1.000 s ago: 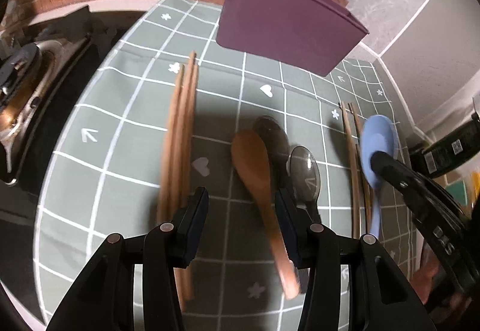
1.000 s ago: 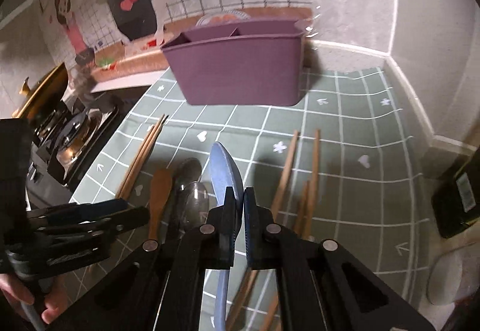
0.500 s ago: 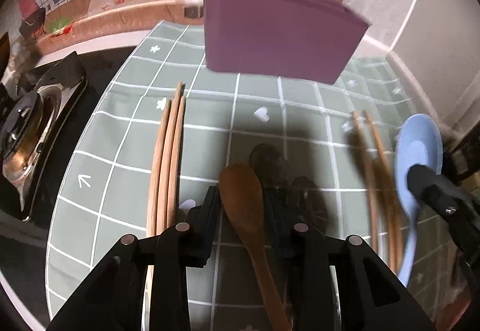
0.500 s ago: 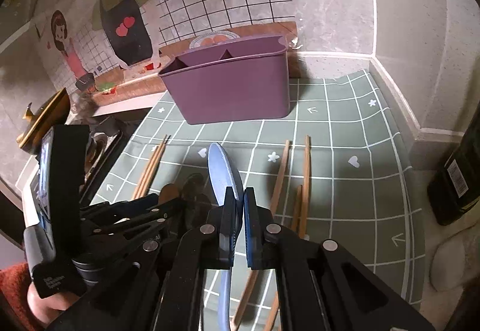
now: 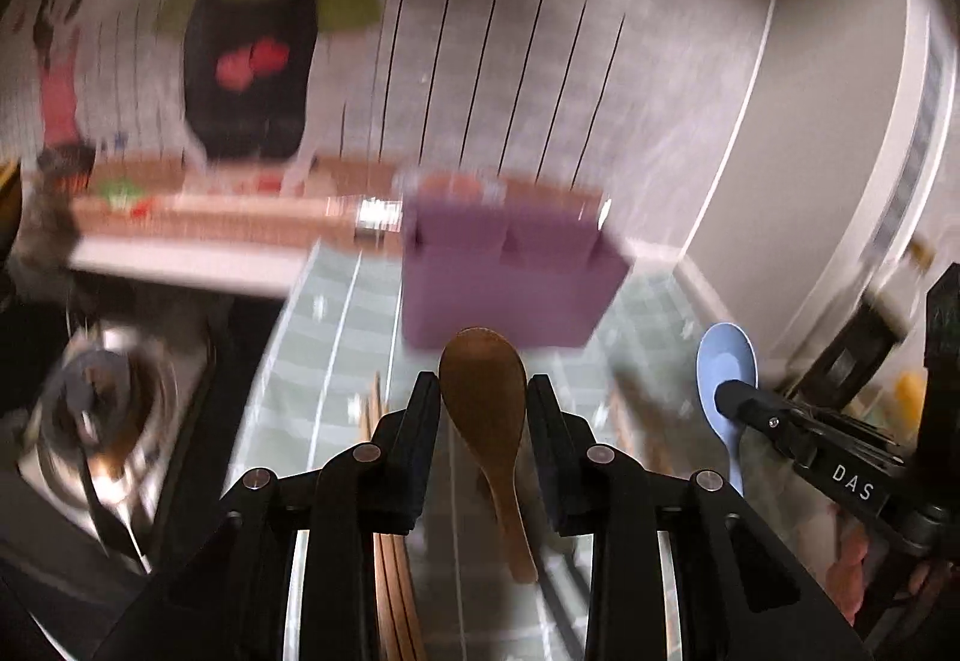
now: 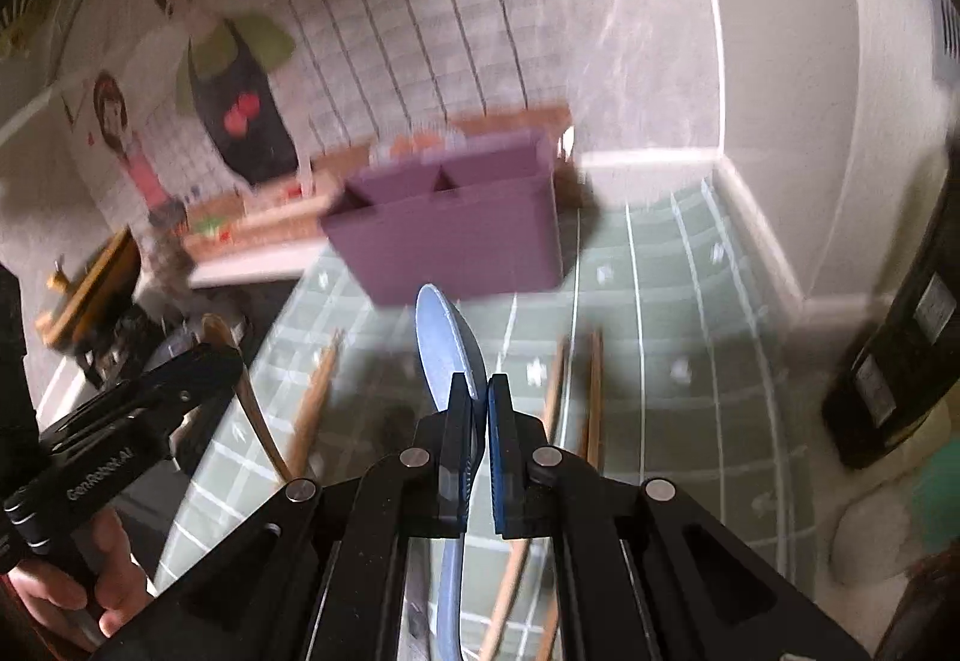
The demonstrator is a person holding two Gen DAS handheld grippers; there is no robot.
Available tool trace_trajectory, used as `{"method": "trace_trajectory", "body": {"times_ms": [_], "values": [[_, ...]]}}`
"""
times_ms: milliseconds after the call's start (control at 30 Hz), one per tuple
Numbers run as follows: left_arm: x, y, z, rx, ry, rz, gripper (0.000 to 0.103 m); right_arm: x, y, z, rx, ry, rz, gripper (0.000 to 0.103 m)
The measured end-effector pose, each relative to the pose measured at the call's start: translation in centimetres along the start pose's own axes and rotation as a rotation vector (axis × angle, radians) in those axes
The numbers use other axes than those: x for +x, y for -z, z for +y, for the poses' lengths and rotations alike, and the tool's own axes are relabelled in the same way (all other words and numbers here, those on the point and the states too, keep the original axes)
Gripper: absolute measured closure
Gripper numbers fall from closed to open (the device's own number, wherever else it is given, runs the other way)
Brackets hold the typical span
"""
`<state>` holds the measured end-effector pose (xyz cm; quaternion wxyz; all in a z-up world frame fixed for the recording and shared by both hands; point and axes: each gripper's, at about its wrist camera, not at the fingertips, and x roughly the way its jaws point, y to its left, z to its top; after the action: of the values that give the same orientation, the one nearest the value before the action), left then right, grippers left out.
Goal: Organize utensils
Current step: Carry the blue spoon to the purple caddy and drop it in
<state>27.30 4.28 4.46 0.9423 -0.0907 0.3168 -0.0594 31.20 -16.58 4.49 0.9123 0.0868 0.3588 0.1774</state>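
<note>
My left gripper (image 5: 483,403) is shut on a brown wooden spoon (image 5: 486,403), held bowl-up above the mat. My right gripper (image 6: 479,406) is shut on a light blue spoon (image 6: 447,346), bowl forward; it also shows in the left wrist view (image 5: 726,367). The purple divided utensil holder (image 6: 456,223) stands ahead on the green checked mat (image 6: 660,331), also seen in the left wrist view (image 5: 510,283). Wooden chopsticks lie on the mat at the left (image 6: 315,397) and right (image 6: 591,391). The left gripper holding the wooden spoon shows at the left of the right wrist view (image 6: 204,355).
A gas stove (image 5: 102,415) sits left of the mat. A dark bottle (image 6: 900,337) stands at the right edge. A wooden board (image 5: 210,217) lies along the tiled back wall. The wall corner is behind the holder on the right.
My left gripper has closed on the wooden spoon and lifted it off the mat, tilting up toward the holder. My right gripper has risen with the blue spoon.
</note>
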Motion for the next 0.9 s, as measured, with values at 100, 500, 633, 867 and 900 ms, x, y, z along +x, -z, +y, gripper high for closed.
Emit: {"method": "trace_trajectory", "body": {"times_ms": [100, 500, 633, 867, 900], "values": [[-1.5, -5.2, 0.0, 0.011, 0.032, -0.082, 0.072, -2.2, -4.5, 1.3, -0.036, -0.005, -0.102, 0.097], [1.8, -17.1, 0.3, 0.010, 0.006, -0.234, 0.072, 0.5, -16.2, 3.3, -0.091, 0.077, -0.416, 0.097], [5.8, -16.0, 1.7, -0.005, -0.018, -0.182, 0.072, 4.6, -16.0, 2.7, -0.101, 0.104, -0.406, 0.097], [11.7, -14.1, 3.2, -0.055, -0.036, -0.112, 0.072, 11.2, -14.4, 1.2, -0.091, 0.120, -0.350, 0.097], [12.4, -13.8, 3.3, -0.058, -0.040, -0.102, 0.072, 11.7, -14.2, 1.1, -0.094, 0.127, -0.347, 0.097]]}}
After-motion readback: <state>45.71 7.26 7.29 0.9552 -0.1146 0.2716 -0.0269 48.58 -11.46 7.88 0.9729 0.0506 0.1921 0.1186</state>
